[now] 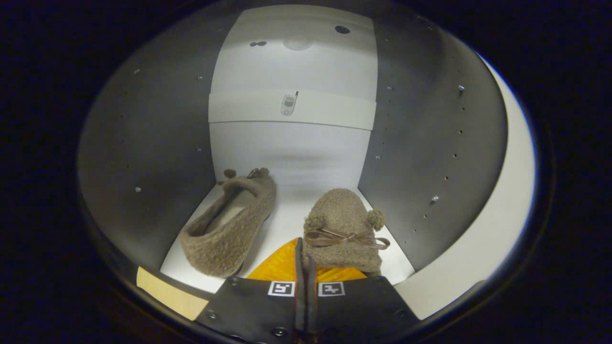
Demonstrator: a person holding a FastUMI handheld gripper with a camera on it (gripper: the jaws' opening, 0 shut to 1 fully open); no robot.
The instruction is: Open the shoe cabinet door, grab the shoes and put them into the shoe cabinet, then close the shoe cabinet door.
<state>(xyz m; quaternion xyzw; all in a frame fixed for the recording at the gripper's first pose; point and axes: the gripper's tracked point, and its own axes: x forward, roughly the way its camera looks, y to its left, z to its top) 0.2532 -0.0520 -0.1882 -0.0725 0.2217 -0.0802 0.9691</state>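
Observation:
I am looking into the open shoe cabinet (143, 143), with its dark side walls and white back. One fuzzy brown shoe (229, 224) lies tipped on its side on the white cabinet floor (287, 220), left of my fingers and against the left wall. The second brown shoe (342, 220), with a bow and two pom-poms, sits over my right finger with its toe pointing toward the back. My gripper (304, 248) is shut, and the inner edge of this shoe is pinched between the fingers. Its sole is hidden.
The right cabinet wall (430, 143) stands close beside the held shoe. A white shelf edge (291, 110) crosses the back panel above. The white front edge of the right cabinet wall (507, 205) curves beyond that wall.

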